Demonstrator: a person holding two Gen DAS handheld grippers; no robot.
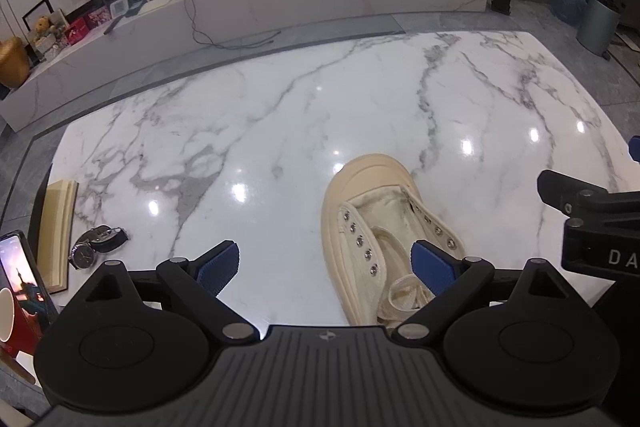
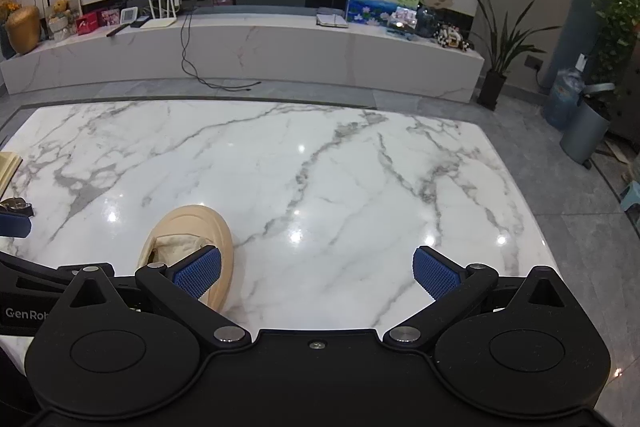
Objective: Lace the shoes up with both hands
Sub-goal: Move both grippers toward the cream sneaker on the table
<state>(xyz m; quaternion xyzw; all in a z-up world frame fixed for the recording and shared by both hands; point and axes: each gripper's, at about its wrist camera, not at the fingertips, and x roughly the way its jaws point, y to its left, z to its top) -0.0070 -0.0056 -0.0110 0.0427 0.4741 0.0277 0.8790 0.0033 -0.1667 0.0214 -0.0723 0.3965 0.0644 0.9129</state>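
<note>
Left wrist view: a shoe [image 1: 384, 227] with bare holes sits on the bench [image 1: 280, 131].
The lace [image 1: 404, 297] lies bunched inside, not threaded yet. Left gripper [image 1: 326, 267] and right gripper [image 2: 316, 273] both have jaws wide apart, holding nothing.

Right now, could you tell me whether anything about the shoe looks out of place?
Yes: the shoe has empty eyelets, and its lace lies bunched loose inside the opening near the heel. Both tongs are open, holding nothing.
</note>
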